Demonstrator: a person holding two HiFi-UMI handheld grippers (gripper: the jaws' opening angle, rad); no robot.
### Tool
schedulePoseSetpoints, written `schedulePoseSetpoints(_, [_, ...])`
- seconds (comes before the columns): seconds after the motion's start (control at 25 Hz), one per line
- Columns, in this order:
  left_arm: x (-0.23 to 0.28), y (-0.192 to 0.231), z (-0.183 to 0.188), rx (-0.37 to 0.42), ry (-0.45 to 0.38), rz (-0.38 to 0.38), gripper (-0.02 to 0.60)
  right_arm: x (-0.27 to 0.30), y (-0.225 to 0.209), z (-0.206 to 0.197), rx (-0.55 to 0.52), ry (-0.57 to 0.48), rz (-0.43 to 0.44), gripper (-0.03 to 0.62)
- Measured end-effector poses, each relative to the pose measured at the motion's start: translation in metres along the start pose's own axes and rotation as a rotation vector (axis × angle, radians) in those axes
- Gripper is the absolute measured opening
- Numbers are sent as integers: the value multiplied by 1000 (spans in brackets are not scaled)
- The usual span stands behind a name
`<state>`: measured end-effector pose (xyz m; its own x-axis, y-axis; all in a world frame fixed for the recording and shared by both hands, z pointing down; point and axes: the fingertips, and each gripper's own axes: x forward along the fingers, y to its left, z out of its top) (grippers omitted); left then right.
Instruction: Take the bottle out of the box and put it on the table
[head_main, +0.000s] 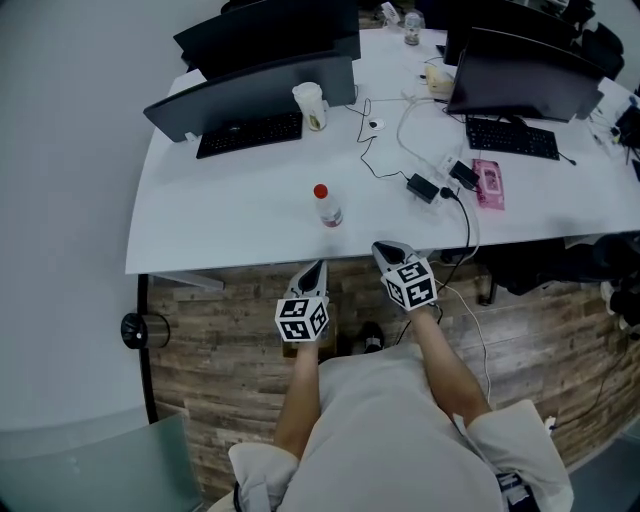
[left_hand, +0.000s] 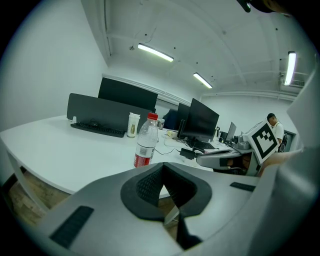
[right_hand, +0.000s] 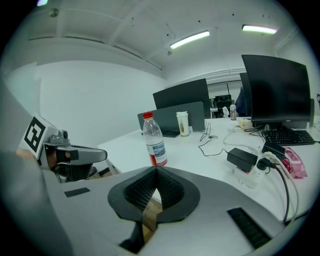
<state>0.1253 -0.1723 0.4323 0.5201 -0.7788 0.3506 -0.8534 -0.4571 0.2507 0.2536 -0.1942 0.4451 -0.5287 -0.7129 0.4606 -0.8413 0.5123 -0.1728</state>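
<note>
A clear plastic bottle with a red cap and a red-and-white label (head_main: 326, 208) stands upright on the white worktop (head_main: 225, 215), near its front edge and well clear of everything else on it. In the left gripper view the bottle (left_hand: 146, 141) rises just above the jaw tips, and in the right gripper view it (right_hand: 154, 140) stands in the same way.

The grey left gripper (head_main: 316, 265) points toward the worktop's front edge, just below the bottle in the head view. Its jaws are together at the tips with nothing between them (left_hand: 162, 166). The grey right gripper (head_main: 383, 247) is beside it, its tip at the worktop's edge to the right of the bottle. Its jaws are also closed on nothing (right_hand: 155, 169). Neither gripper touches the bottle.

Farther back on the worktop, a black keyboard (head_main: 250, 133) lies in front of a dark flat monitor (head_main: 262, 88), with a white lidded cup (head_main: 311, 106) just to its right. A black power adapter (head_main: 423, 187) with its cable lies to the right of the bottle, and a pink packet (head_main: 487, 183) lies beyond that, near a second black keyboard (head_main: 513, 138). A wooden plank floor (head_main: 215, 330) shows under the grippers.
</note>
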Motion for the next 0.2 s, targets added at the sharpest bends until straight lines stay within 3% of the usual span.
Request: schedulePoseSetpoints(0.2, [1,2,-1,5,-5,5,12,6,2,-4,-2,8,16,38])
